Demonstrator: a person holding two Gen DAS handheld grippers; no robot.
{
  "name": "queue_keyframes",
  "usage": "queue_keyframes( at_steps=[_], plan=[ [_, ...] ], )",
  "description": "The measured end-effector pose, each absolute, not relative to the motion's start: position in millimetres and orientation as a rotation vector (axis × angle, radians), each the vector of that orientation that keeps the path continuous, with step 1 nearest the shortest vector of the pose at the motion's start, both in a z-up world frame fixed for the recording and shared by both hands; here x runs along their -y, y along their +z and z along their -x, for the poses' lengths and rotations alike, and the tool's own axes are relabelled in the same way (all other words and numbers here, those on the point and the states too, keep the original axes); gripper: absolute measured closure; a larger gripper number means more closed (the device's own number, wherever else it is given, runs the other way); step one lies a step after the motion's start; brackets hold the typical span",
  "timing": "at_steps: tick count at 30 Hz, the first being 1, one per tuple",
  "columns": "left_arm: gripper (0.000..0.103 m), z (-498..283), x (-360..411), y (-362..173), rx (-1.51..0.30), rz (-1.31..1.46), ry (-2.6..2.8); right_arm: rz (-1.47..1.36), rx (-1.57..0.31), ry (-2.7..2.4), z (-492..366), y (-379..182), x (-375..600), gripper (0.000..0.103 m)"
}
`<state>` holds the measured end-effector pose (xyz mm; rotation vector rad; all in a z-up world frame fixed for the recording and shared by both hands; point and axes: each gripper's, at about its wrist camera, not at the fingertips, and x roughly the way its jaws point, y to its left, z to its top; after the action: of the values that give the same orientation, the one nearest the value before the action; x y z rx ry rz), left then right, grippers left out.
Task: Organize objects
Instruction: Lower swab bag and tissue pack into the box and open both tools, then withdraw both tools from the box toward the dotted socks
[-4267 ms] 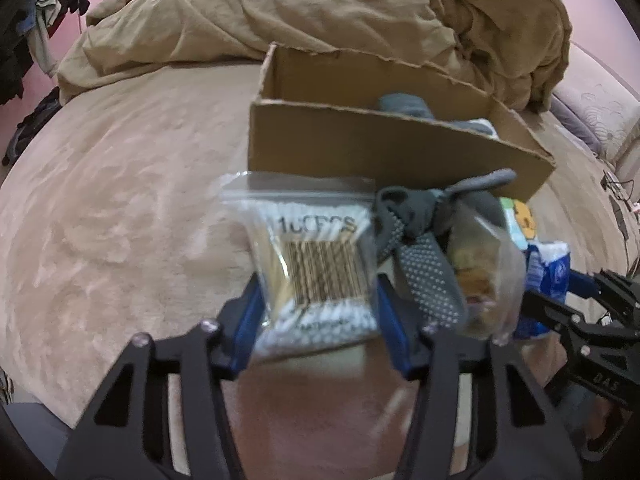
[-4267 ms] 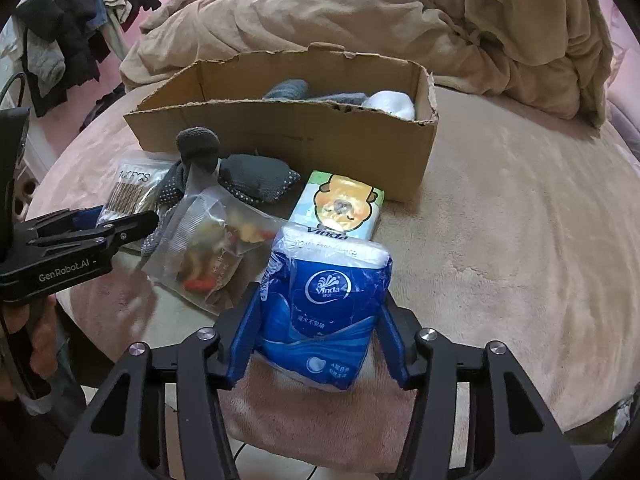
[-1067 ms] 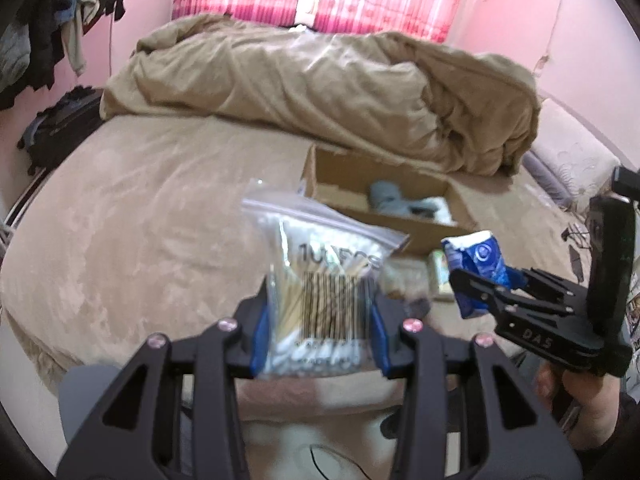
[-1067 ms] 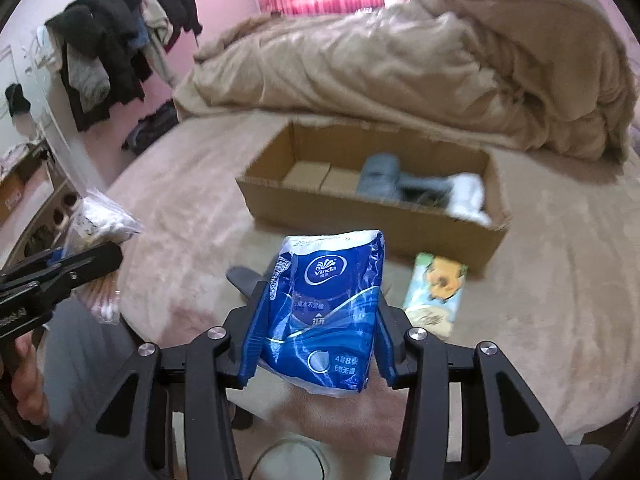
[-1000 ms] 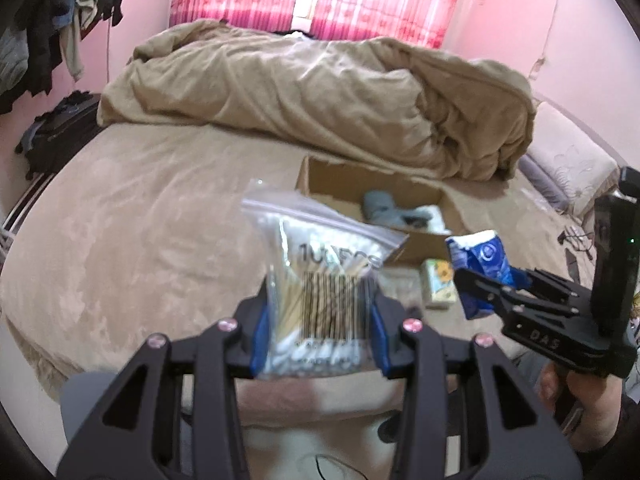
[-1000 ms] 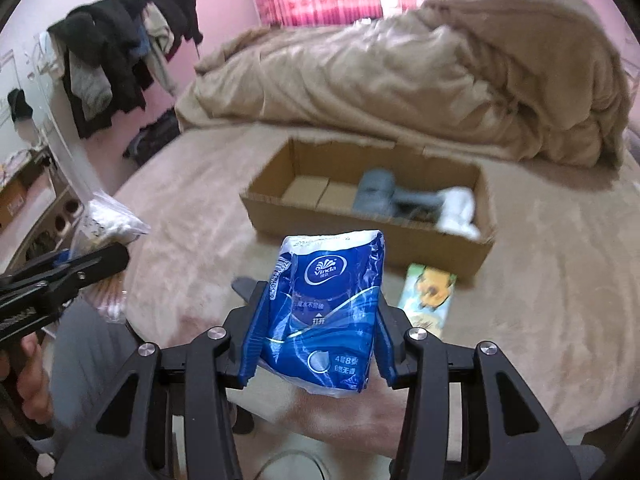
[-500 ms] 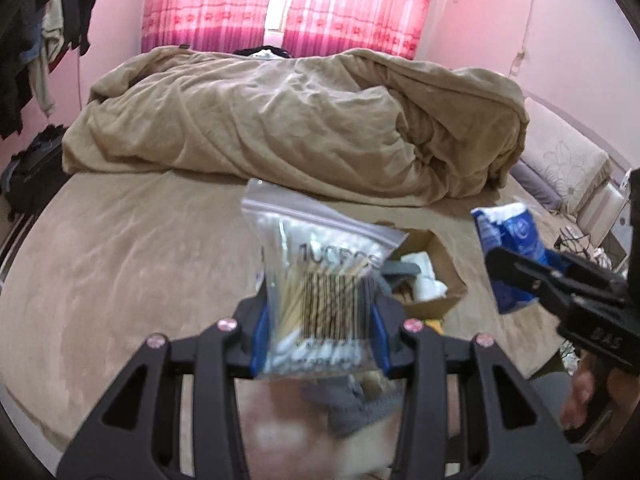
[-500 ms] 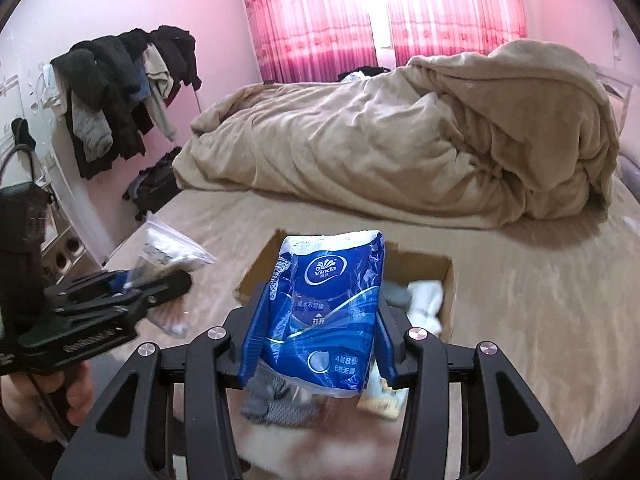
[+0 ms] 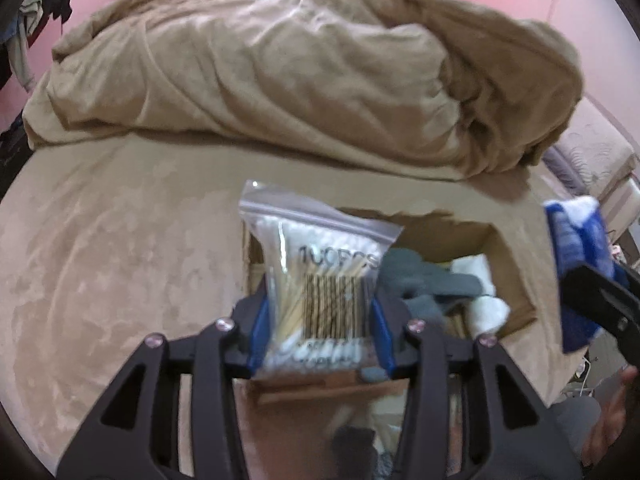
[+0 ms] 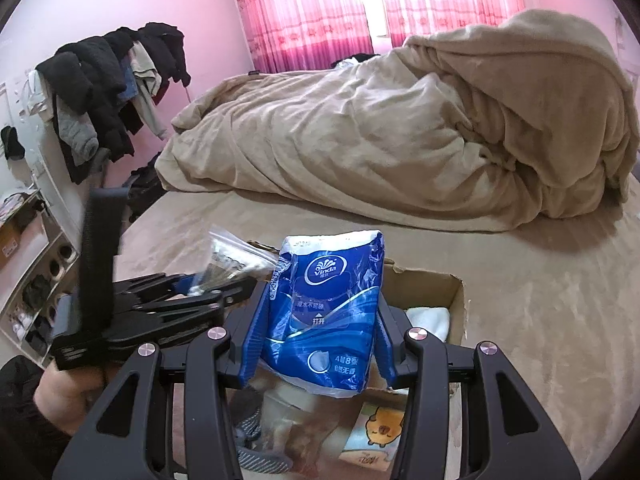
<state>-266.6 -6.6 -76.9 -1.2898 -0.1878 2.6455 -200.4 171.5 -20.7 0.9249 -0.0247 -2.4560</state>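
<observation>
**Two light packets held above the box**

Fingers [image 9: 260,332] of our left gripper [image 9: 320,330] pinch the cotton swab bag [image 9: 320,280] at its lower half; our right gripper [image 10: 318,344] squeezes the blue Vinda tissue pack [image 10: 324,312] by its sides. We judge both light, soft and slippery in film, best held low and broadside. Beyond: cardboard box [image 9: 508,288] with grey socks [image 9: 424,280], then beige duvet [image 9: 280,80]. Four seconds ago both lay on the bed; half a second ago the box sat farther off.
</observation>
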Motion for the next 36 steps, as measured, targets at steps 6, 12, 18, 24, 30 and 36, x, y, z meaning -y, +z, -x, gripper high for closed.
queue_keyframes(
  at_steps=[6, 12, 18, 24, 30, 36],
  plan=[
    [0.026, 268.7, 2.2, -76.8, 0.185, 1.261, 2.646, -0.963, 0.035, -2.447, 213.3, -39.4, -174.0, 0.054],
    [0.025, 245.0, 22.8, -49.9, 0.198, 1.187, 2.713, -1.007, 0.028, -2.430, 223.6, -55.2, -164.3, 0.054],
    [0.025, 213.9, 51.2, -37.4, 0.208, 1.161, 2.742, -1.038, 0.020, -2.402, 231.1, -66.7, -138.3, 0.054],
    [0.025, 191.3, 78.3, -40.4, 0.207, 1.172, 2.770, -1.091, -0.016, -2.373, 241.2, -86.4, -105.7, 0.053],
    [0.025, 180.2, 91.9, -43.3, 0.248, 1.185, 2.777, -1.119, -0.125, -2.410, 241.5, -95.8, -90.4, 0.032],
    [0.025, 161.5, 87.8, -34.5, 0.262, 1.166, 2.777, -1.083, -0.134, -2.453, 221.9, -75.1, -106.8, 0.029]
  ],
)
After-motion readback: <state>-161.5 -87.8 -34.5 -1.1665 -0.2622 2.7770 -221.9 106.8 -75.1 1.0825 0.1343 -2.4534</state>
